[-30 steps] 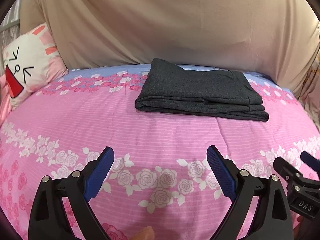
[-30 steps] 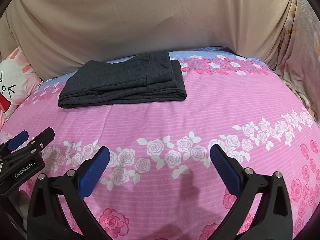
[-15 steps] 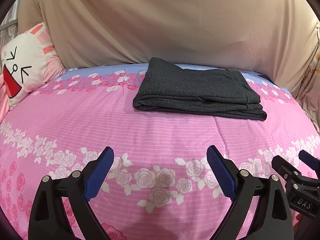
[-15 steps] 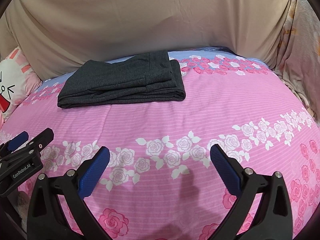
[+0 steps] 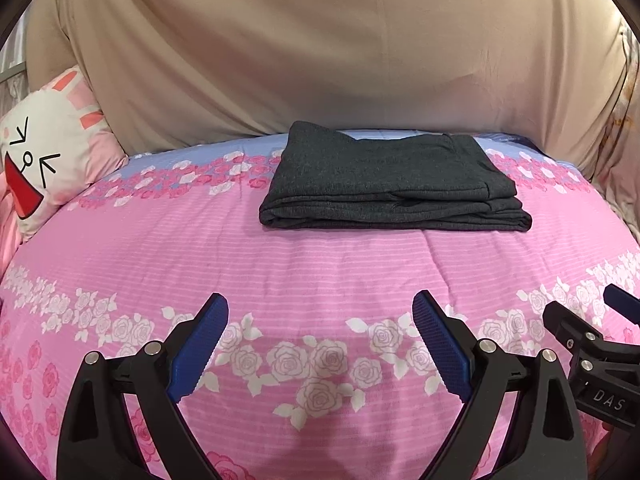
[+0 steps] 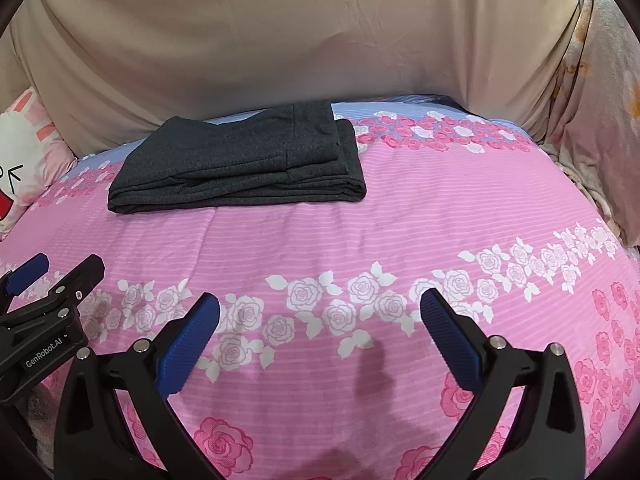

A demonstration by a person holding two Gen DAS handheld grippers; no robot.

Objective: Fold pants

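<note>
Pants at my 12 o'clock, folded, look soft, limp; I'd pinch stacked edge. Left gripper, right gripper both apart, empty.

A home bedroom: a bed with a pink rose-print quilt and a cartoon pillow.

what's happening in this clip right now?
Pants-folding task, looks finished. The dark grey pants lie folded in a neat stack on the pink floral bedspread, near its far edge. Both grippers are pulled back and apart from them: the left hand-held gripper and right hand-held gripper hover open over the bedspread, holding nothing. A cartoon pillow sits off to the left.
</note>
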